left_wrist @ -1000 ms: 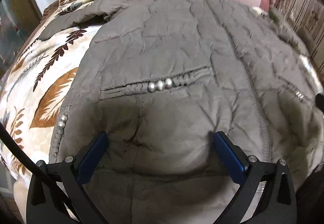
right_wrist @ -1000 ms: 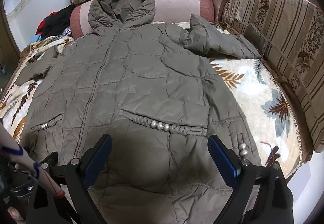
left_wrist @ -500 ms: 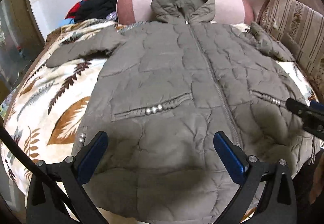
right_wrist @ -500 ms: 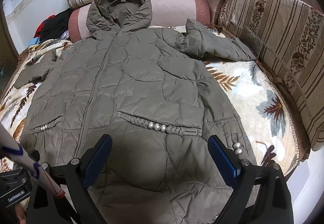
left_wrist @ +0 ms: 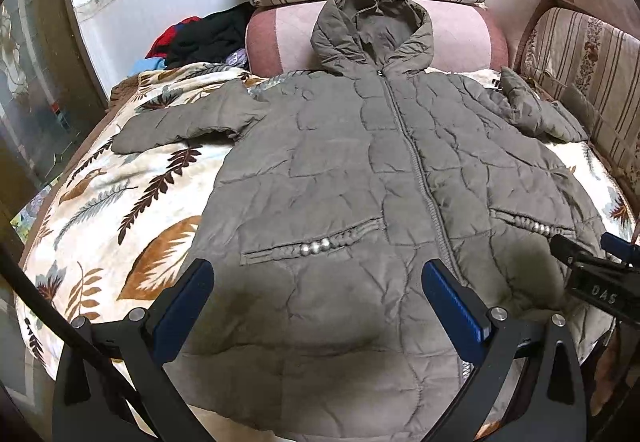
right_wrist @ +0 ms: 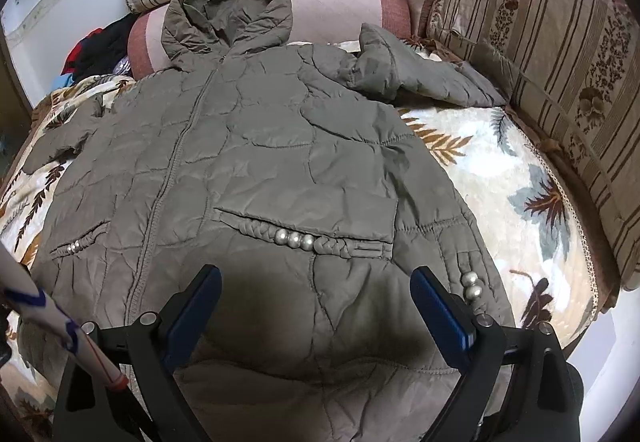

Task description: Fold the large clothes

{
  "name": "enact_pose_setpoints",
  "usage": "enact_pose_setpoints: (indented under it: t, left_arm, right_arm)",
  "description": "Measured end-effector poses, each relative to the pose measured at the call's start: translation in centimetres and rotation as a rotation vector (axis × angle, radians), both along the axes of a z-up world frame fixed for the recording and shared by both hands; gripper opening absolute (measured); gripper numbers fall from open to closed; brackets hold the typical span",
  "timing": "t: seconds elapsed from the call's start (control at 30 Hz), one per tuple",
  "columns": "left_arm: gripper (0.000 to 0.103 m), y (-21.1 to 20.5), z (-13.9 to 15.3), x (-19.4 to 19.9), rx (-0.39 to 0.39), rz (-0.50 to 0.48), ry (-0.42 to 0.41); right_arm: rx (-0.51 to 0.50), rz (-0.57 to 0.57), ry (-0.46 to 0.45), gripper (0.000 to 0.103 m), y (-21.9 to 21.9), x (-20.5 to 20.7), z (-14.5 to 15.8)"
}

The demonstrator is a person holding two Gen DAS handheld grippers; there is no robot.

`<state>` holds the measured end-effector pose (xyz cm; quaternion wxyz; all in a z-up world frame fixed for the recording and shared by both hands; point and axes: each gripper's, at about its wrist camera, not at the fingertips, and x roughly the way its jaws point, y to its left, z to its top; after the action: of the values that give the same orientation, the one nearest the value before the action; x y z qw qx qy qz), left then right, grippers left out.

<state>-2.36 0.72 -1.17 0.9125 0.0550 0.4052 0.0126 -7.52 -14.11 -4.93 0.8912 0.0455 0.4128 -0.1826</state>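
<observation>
Both grippers have pulled back and up from the coat (left_wrist: 360, 182) over the last second, so the whole garment now fits in each view. That suggests the spreading is finished and no fold has begun.

The left gripper (left_wrist: 318, 306) hangs above the hem at 6 o'clock, jaws wide and holding nothing. The right gripper (right_wrist: 316, 308) does likewise over the other half of the hem, also spread wide and empty.

Beyond them the coat lies zipped and face up on the leaf-print blanket (left_wrist: 120, 210). One sleeve (left_wrist: 180, 122) stretches out at 10 o'clock; the other sleeve (right_wrist: 420, 70) lies bunched at 1 o'clock. The hood (left_wrist: 372, 34) rests against the pink bolster (left_wrist: 460, 38) at 12 o'clock.
</observation>
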Motion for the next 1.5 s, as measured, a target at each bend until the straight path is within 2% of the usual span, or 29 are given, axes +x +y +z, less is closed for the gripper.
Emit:
enact_pose_setpoints:
  t: [0.27,0.7,1.23,1.5]
  left_arm:
    - [0.103,-1.7,0.4,0.3,0.03,0.018,0.009]
    - [0.103,-5.0,-0.4,2.2,0.048,0.001,0.052]
    - [0.103,-4.3,-1.1,3.1,0.034,0.012,0.077]
    - [0.103,-1.6,-1.5,3.4,-0.005,0.034,0.091]
  right_arm:
    - [-0.049,0.015,-0.042,0.098,-1.0,-0.1,-0.3]
    - [-0.068,0.022,0.024,0.097,-3.8,1.1,-1.8]
    - [-0.119,0.009,0.075,0.097,-3.4,1.6,-2.4]
    - [-0.134,-0.005,0.098,0.097,-2.3,1.9,-2.2]
